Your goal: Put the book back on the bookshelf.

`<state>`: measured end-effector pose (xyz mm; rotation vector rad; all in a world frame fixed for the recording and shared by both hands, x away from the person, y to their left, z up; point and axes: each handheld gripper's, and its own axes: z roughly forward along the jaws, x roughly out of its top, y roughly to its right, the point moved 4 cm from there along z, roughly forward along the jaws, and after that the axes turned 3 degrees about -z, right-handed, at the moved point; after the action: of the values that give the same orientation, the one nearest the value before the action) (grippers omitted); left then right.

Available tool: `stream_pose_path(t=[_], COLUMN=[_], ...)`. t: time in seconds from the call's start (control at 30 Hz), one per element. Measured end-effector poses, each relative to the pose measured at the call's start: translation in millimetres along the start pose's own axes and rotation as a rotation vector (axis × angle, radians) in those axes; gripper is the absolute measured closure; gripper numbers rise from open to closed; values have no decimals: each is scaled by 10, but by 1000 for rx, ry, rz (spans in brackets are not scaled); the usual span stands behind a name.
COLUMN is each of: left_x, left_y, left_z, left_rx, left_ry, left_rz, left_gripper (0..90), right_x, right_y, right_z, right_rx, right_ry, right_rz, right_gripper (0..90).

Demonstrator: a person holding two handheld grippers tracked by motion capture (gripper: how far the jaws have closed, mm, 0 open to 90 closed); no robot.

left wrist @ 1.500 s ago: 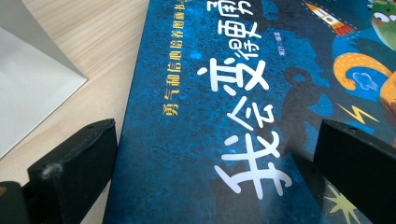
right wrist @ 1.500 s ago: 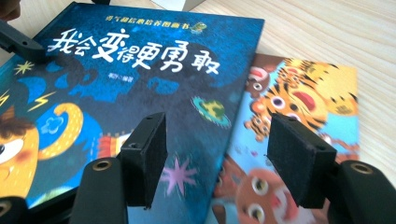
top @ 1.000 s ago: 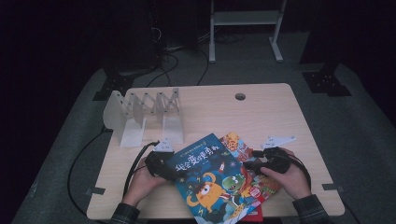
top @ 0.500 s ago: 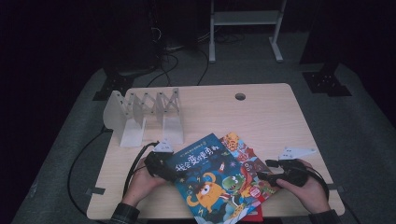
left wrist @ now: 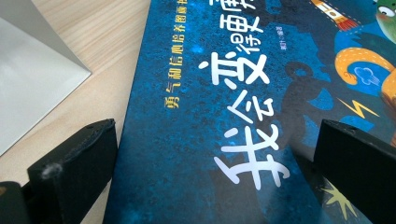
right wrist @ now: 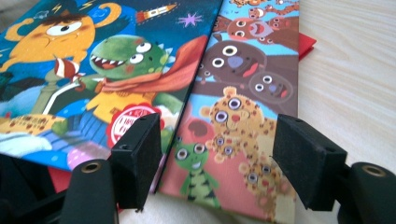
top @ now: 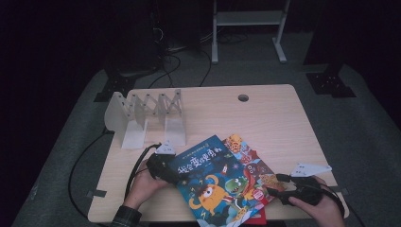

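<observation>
Nearest me, at the table's front edge, my right claw (top: 276, 192) sits low beside the stack of books, and its jaws stand apart, having just been opening wider, with nothing pinched between them. Looking along those jaws from the right gripper view (right wrist: 217, 161), the near corner of the animal-faces book (right wrist: 243, 116) lies in the gap, its edge clear of both pads, and the blue monster book (right wrist: 93, 79) overlaps it on the left, with a red book (right wrist: 306, 44) peeking out underneath at the far side. My left claw (top: 165, 171) rests at the blue monster book's (top: 215, 182) left edge, jaws spread wide; in the left gripper view one jaw hangs over the bare wood and the other over the blue cover (left wrist: 224, 121), so the book's edge runs between them without either pad pressing on it. That book lies flat and slanted on top of the stack, the animal-faces book (top: 250, 161) fanned out to its right. Farther back on the table (top: 265, 118) stands the white accordion book rack (top: 146, 116), well apart from the books.
</observation>
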<state>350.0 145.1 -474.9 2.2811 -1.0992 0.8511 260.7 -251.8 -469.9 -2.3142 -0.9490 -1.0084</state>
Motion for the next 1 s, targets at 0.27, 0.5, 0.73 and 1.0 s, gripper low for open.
stream_pose_path(t=[0.27,0.5,0.73,1.0], left_x=[1,4,2,-5], left_y=[2,5,8,9], left_z=[-1,-1,-5,-13], left_rx=[2,4,2,1], left_ry=[-1,-2,-6,-11], left_rz=[0,-1,0,5], left_gripper=[0,0,0,0], right_x=[-120,-146,-134,-147], right_y=[-59,-95,-109,-121], right_z=[-69,-65,-63,-59], right_rx=[-15,-24,-35,-42], right_ry=[-7,-12,-16,-31], right_rz=[-16,-30,-56,-60], right_gripper=[299,292,290,282])
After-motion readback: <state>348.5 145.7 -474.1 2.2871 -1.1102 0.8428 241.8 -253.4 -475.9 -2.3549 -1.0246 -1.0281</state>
